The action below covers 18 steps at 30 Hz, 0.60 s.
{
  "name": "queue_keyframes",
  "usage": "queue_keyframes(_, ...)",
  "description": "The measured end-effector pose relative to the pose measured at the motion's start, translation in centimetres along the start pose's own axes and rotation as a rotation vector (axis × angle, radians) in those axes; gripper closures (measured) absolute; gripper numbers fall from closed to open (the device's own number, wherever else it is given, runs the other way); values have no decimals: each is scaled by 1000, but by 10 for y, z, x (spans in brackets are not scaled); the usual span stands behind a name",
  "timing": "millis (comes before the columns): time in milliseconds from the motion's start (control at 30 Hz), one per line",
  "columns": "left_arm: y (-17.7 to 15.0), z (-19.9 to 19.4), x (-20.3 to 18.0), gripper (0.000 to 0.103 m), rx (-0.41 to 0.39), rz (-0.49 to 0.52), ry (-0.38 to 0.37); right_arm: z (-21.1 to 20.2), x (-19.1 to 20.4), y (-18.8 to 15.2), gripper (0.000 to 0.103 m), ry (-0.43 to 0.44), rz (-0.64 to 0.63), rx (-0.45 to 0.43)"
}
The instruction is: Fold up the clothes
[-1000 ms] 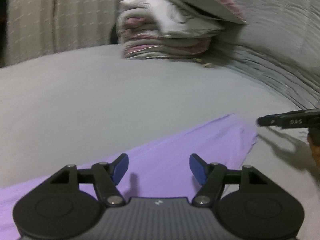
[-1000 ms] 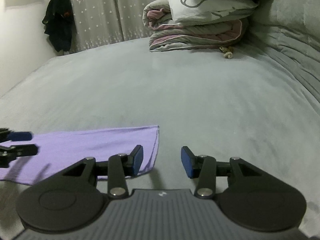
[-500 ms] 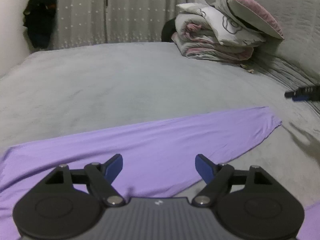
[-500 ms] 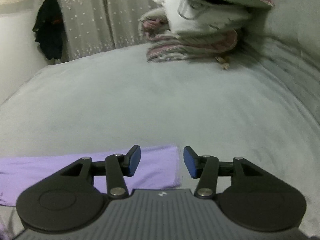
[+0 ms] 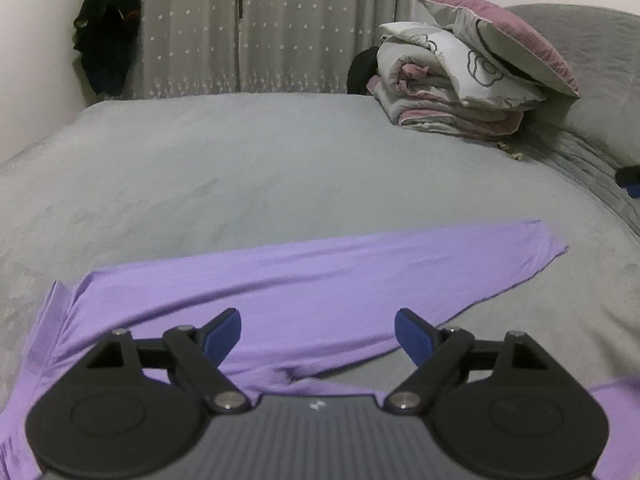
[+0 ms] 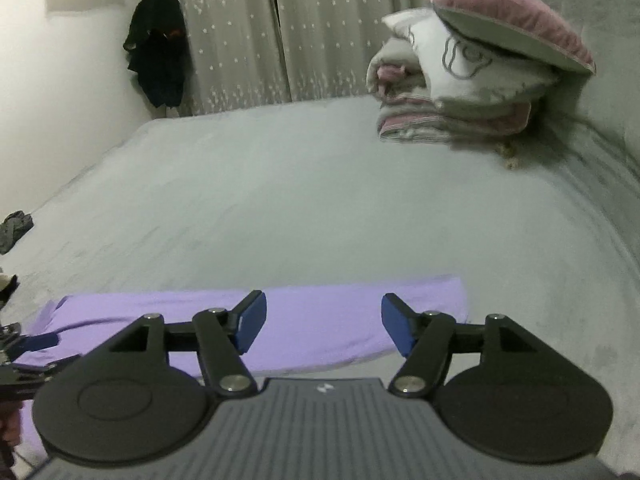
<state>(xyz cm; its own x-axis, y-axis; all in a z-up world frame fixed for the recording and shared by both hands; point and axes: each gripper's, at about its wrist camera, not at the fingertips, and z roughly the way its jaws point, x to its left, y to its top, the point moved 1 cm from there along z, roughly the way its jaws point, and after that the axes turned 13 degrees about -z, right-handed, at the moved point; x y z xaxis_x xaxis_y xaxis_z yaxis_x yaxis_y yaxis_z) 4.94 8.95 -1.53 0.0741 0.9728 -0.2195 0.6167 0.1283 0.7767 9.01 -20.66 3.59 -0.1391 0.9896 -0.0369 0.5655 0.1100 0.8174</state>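
Now both the left gripper (image 5: 317, 332) and right gripper (image 6: 323, 328) have spread wider, empty, backed farther off the purple garment (image 5: 320, 276).

One purple garment (image 5: 304, 280) lay on one grey bed (image 5: 248, 176). At the head of the bed were one folded quilt (image 5: 436, 96) and one pillow (image 5: 508, 36) on top of it. Two curtains (image 5: 256, 24) hung behind, and one dark garment (image 5: 106, 28) hung on the wall.

Dim, soft blur (fisheye-bent edges), faint shadows
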Motion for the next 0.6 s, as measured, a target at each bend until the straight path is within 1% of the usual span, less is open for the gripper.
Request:
queue_keyframes(167,-17,-2,20,18,1,36,31,6,15,-25,34,29,78,54)
queue_keyframes(233,-24,-2,32,18,-9,33,52,15,20,-36,34,41,111,93)
queue_keyframes(300,-31,3,44,18,1,-1,86,25,28,-48,34,53,142,137)
queue_keyframes(367,-27,10,53,18,33,-54,147,42,36,-61,34,47,148,207)
queue_keyframes(433,-18,12,65,18,24,-111,151,61,46,-70,34,11,127,289)
queue_keyframes(467,-13,13,71,19,20,-139,153,67,52,-72,34,-6,109,310)
queue_keyframes(533,-2,11,86,26,-8,-190,173,76,63,-71,34,-15,65,317)
queue_keyframes(600,4,9,101,38,-52,-222,194,79,74,-70,34,-4,34,298)
